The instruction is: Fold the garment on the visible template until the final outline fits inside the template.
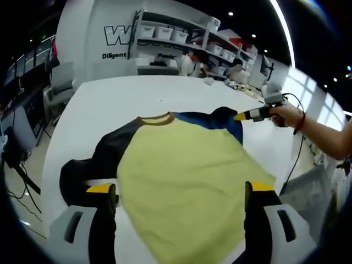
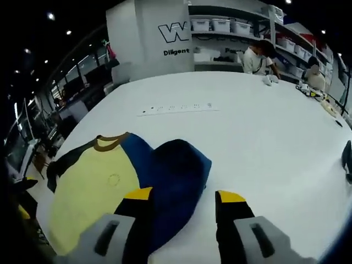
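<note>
A yellow T-shirt (image 1: 187, 165) with a brown collar (image 1: 157, 119), a black sleeve (image 1: 91, 165) and a blue sleeve (image 1: 220, 118) lies flat on the white table (image 1: 110, 104). My left gripper (image 1: 180, 190) is open, its jaws spread wide over the shirt's lower body. In the left gripper view the right gripper (image 1: 242, 116) comes in from the right, held by a hand (image 1: 286, 114), with its tips at the blue sleeve. In the right gripper view my right gripper (image 2: 184, 195) is open, and the blue sleeve (image 2: 176, 162) lies beneath and between its jaws, beside the yellow front (image 2: 93, 192).
A white power strip (image 2: 176, 108) lies on the table beyond the shirt. Shelves with white bins (image 2: 220, 25) and two people (image 2: 258, 58) are past the far edge. A dark object (image 2: 346, 159) sits at the right table edge. Chairs (image 1: 60, 82) stand at the left.
</note>
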